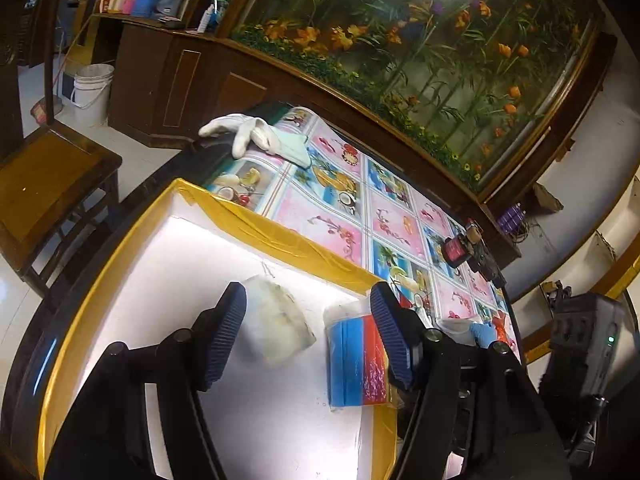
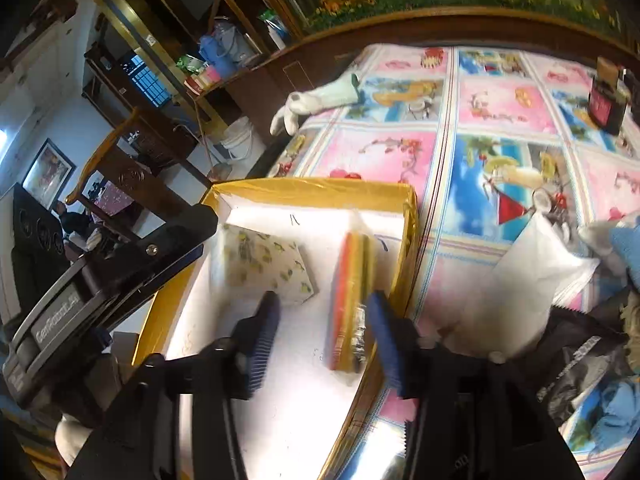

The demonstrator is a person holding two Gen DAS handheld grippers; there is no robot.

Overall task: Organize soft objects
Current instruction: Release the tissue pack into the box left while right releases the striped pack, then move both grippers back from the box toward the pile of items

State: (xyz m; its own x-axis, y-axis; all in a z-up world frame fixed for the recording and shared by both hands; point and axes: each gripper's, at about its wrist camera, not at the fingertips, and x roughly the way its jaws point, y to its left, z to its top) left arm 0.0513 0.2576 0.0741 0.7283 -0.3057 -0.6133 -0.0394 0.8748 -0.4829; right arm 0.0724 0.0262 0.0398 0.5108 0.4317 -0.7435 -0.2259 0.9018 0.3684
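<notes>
Both tongs, left [image 1: 308, 336] and right [image 2: 324, 344], hang half-open, holding nothing.
Your sponge pack [image 1: 356, 360] and napkin packet [image 1: 280, 320] lie side by side in the box [image 1: 280, 236], saving room.

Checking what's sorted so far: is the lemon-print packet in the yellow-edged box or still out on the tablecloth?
In: the lemon-print packet lies on the white floor of the yellow-edged box.

both wrists close above box [image 1: 256, 232]
</notes>
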